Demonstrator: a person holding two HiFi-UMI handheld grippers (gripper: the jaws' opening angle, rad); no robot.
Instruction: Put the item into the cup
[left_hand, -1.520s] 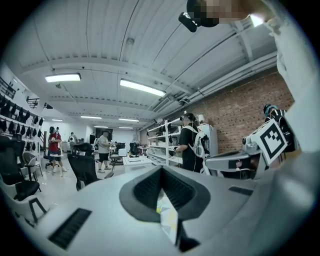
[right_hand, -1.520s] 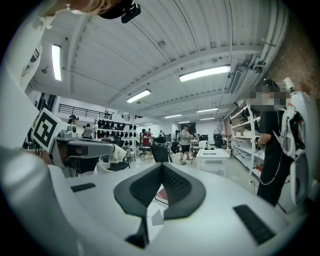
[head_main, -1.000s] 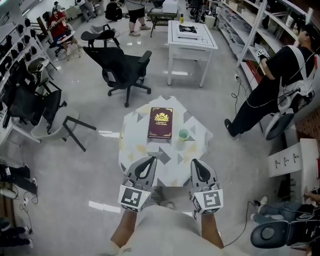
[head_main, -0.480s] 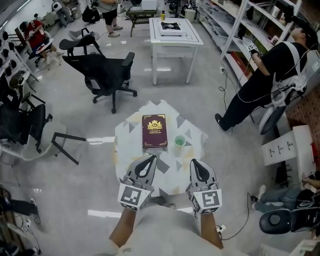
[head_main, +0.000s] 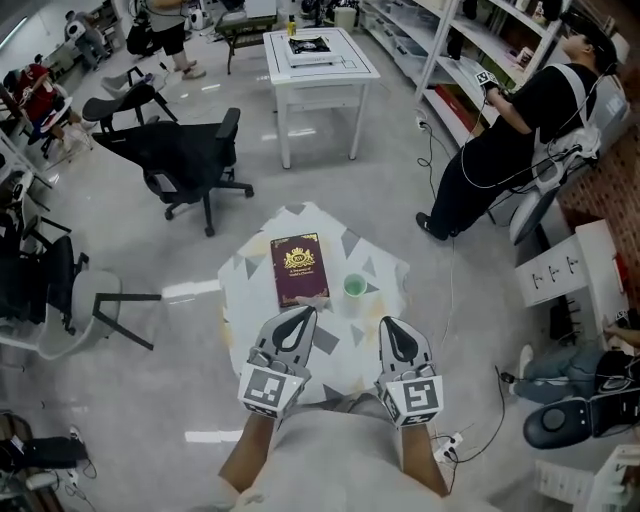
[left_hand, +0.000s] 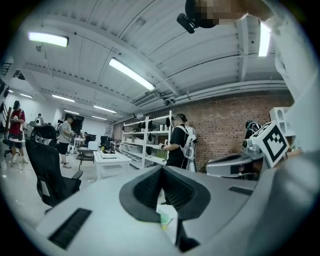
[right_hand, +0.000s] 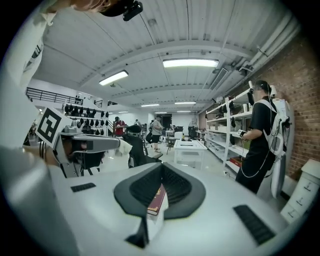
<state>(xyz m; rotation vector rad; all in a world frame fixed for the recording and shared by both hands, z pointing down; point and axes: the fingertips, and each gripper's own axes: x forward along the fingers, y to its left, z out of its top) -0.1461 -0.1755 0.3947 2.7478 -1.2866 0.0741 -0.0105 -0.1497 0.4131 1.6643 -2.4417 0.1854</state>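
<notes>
The green cup (head_main: 354, 287) stands upright on a small table (head_main: 385, 275) draped in a grey-and-white patterned cloth, just beside the near right corner of a maroon book (head_main: 297, 266) with a gold emblem on its cover. A small pale thing (head_main: 313, 300) lies at that corner of the book, too small to name. Both claws are held side by side over the near edge of the table, short of the cup and touching nothing. The left gripper (head_main: 301, 313) has its jaws brought together to a point with nothing clamped between them; in the left gripper view the cup shows low in the narrow slit beneath the closed tips. The right gripper (head_main: 391, 324) is likewise closed and empty, and the right gripper view shows the book's edge through the same slit. The cup sits ahead of both claws, between their two lines and a little nearer the right one. Beyond the table stand a black office chair (head_main: 185, 155) and a white table (head_main: 318, 62).
</notes>
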